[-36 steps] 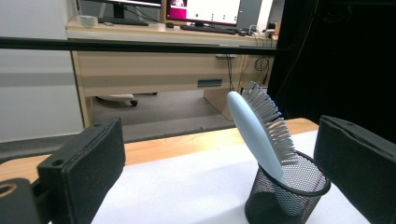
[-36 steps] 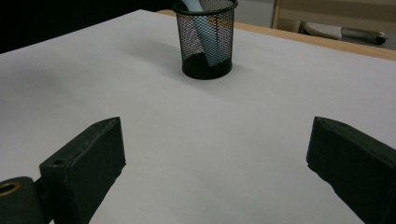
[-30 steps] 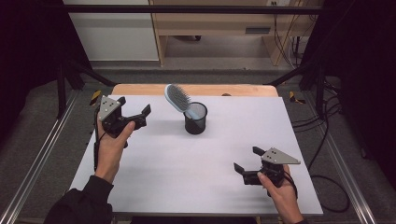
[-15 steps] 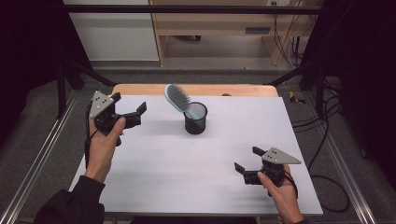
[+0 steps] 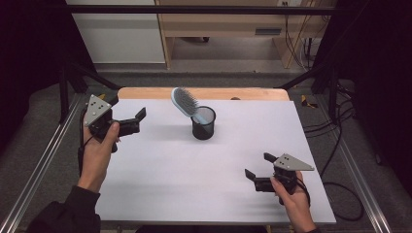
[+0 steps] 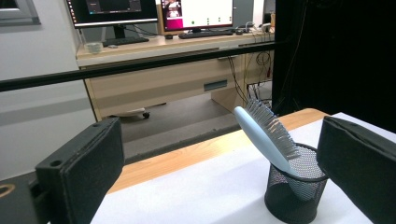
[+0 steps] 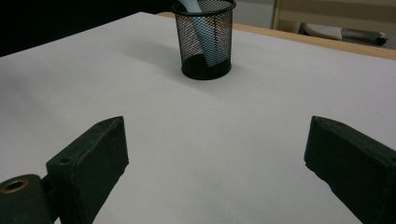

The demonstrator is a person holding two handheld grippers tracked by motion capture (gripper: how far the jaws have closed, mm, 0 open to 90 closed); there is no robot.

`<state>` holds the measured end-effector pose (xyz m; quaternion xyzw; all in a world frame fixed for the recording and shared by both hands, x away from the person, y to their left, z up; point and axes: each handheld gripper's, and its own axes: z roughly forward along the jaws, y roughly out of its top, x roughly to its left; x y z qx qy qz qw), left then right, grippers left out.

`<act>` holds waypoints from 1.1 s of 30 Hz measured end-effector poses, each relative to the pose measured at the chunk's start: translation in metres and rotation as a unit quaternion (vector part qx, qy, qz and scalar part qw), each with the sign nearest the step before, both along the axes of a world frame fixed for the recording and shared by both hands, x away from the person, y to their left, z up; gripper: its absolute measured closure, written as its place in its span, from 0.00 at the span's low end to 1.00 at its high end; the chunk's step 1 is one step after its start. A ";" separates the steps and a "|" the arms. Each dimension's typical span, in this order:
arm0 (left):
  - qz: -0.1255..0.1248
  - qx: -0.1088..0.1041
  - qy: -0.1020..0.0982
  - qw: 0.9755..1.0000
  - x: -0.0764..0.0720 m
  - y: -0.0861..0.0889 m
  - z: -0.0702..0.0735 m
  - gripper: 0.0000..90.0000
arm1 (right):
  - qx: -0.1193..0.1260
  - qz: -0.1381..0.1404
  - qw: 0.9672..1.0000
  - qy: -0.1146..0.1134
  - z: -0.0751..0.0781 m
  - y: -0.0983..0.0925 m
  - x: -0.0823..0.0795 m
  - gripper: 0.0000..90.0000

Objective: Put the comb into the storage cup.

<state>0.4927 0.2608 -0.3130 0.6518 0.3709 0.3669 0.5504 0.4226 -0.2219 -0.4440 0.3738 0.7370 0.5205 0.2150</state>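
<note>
Black mesh cup (image 5: 203,123) holding pale-blue hairbrush (image 5: 184,101), tilted; left gripper (image 5: 135,121) and right gripper (image 5: 258,170), jaws apart, empty: best approach level, clamping brush head.

Office lab: desk monitors (image 6: 149,9), framed table (image 5: 145,204)

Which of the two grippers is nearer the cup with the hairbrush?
The left gripper. It is raised beside the mesh cup holding the hairbrush, jaws open toward it; the right gripper sits low near the table's front edge.
</note>
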 end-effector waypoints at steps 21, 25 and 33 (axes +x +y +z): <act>0.031 -0.026 -0.022 0.999 -0.038 0.053 -0.031 0.01 | 0.039 -0.056 0.996 -0.063 -0.003 -0.012 0.000 0.05; 0.032 -0.024 -0.020 0.999 -0.048 0.063 -0.040 0.01 | 0.041 -0.063 0.995 -0.061 -0.005 -0.014 0.001 0.05; 0.036 -0.036 -0.008 0.999 -0.057 0.084 -0.061 0.03 | 0.035 -0.062 0.996 -0.058 0.002 -0.013 0.007 0.06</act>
